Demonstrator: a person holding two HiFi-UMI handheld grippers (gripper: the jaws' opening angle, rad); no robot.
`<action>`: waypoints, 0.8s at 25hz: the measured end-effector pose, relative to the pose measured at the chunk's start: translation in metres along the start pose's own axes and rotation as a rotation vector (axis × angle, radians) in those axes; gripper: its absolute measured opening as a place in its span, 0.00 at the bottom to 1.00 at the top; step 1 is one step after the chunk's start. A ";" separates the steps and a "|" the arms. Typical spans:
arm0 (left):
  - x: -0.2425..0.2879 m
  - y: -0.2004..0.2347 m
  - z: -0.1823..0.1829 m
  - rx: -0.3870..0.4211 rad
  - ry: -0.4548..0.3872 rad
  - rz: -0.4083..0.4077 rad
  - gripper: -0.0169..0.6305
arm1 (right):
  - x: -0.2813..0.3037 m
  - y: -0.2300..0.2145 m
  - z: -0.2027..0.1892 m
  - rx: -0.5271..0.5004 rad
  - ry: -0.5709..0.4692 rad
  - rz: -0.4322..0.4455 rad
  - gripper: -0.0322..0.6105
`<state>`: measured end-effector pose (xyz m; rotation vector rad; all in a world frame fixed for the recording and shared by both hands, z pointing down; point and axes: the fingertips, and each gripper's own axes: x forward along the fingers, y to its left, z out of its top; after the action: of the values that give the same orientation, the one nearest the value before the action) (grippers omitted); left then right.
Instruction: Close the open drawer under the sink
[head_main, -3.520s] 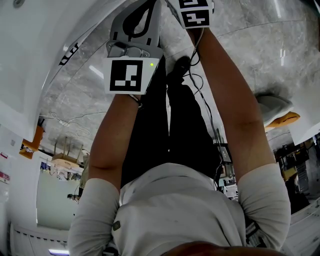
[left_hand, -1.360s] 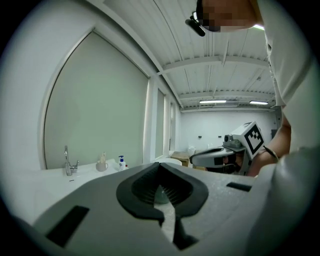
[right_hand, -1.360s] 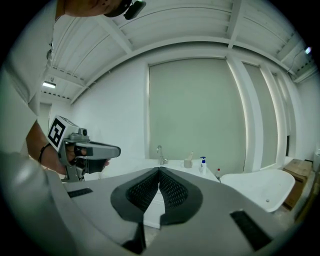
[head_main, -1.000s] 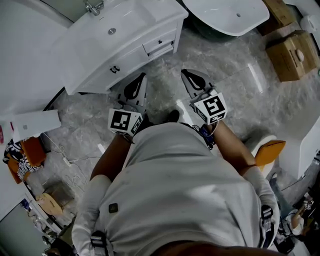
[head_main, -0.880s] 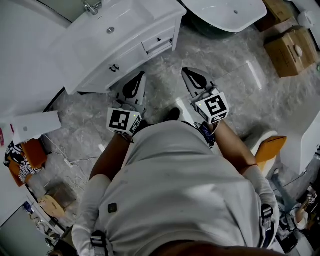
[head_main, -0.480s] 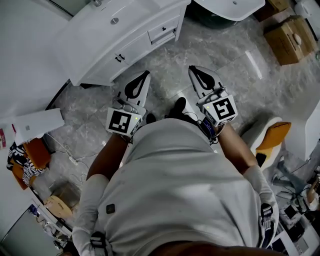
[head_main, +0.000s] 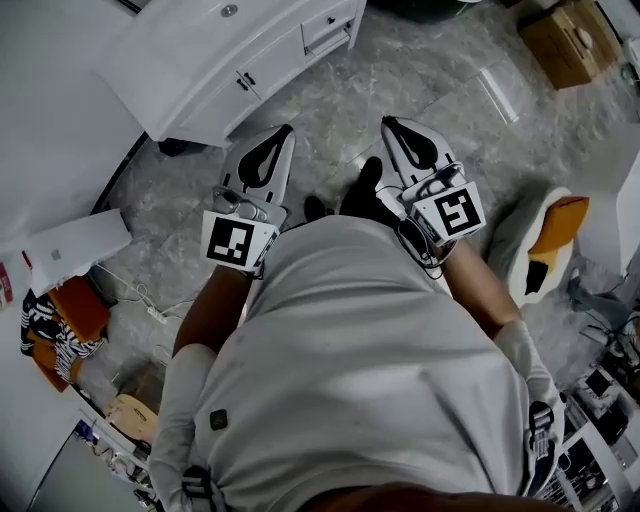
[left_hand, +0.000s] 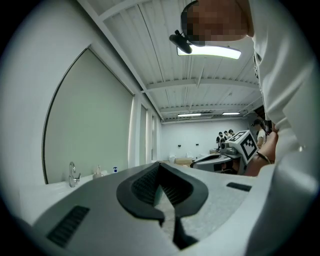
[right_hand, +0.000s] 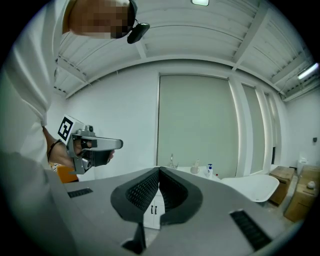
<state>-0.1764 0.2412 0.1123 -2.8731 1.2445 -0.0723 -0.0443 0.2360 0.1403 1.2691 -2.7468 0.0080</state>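
The white sink cabinet (head_main: 215, 65) stands at the top of the head view, with the drain of its basin (head_main: 229, 11) at the edge. Its small drawer (head_main: 328, 28) at the right end juts slightly from the front. My left gripper (head_main: 287, 129) and right gripper (head_main: 386, 121) are held side by side, pointing at the cabinet from well short of it. Both are shut and hold nothing. In the right gripper view the cabinet doors (right_hand: 154, 210) show under the tips of the right gripper (right_hand: 159, 169). The left gripper (left_hand: 159, 165) sees the faucet (left_hand: 73, 175).
Grey marble floor lies between me and the cabinet. A cardboard box (head_main: 565, 40) is at the top right, a white and orange seat (head_main: 545, 245) at my right, and a white box (head_main: 75, 250) with cables (head_main: 150, 310) at my left. A bathtub (right_hand: 250, 185) stands right of the cabinet.
The cabinet has slid toward the top of the head view as I backed away from it. Both grippers came back with me, still shut and side by side.
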 end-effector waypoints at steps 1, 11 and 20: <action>-0.008 0.001 0.001 0.000 -0.005 -0.002 0.04 | -0.001 0.010 0.002 -0.004 -0.009 0.004 0.09; -0.052 0.005 -0.001 -0.024 -0.030 -0.027 0.04 | -0.005 0.060 0.017 -0.010 -0.052 -0.040 0.09; -0.055 -0.004 0.007 -0.017 -0.052 -0.080 0.04 | -0.015 0.070 0.020 -0.031 -0.020 -0.058 0.09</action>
<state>-0.2108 0.2844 0.1035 -2.9188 1.1278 0.0121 -0.0895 0.2918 0.1217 1.3474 -2.7146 -0.0520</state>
